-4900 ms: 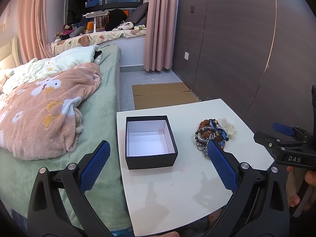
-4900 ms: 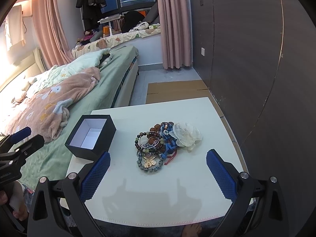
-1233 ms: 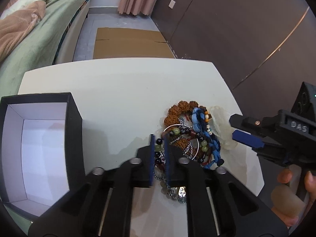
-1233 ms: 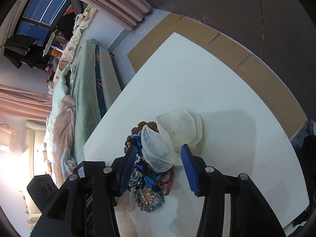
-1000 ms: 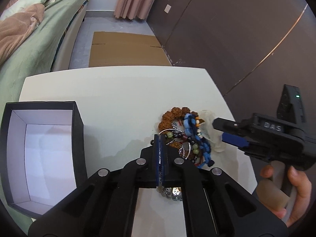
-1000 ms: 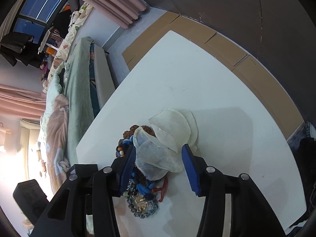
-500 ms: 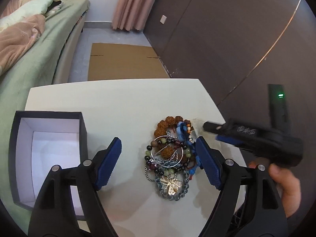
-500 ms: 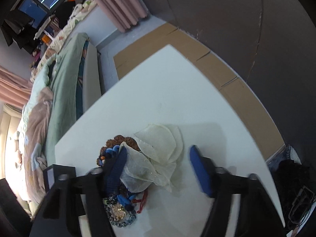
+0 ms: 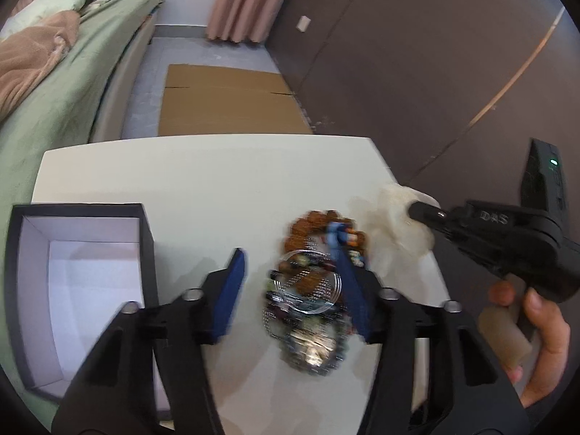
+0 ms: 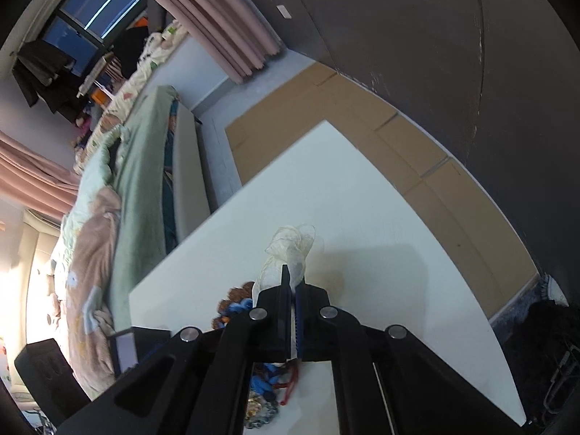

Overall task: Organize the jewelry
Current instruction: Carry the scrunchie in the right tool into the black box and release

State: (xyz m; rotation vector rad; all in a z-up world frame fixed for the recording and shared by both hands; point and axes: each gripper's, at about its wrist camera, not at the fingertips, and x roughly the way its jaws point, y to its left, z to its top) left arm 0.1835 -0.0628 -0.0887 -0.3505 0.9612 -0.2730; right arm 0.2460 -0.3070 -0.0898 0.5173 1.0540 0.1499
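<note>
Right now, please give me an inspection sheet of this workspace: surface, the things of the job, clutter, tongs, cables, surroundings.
Surface: white table, mostly bare.
Job's things: jewelry pile of beaded bracelets lying on the table; black box beside it, open, white inside, nothing seen in it; cream organza flower pinched and raised off the table.
Clutter: nothing seen on the table.
Tongs: left tongs closing, pads either side of the pile, not yet pressing; right tongs shut on the flower.
Cables: nothing seen.
Surroundings: bed with green cover, flattened cardboard on the floor, dark wall panels, pink curtain.
</note>
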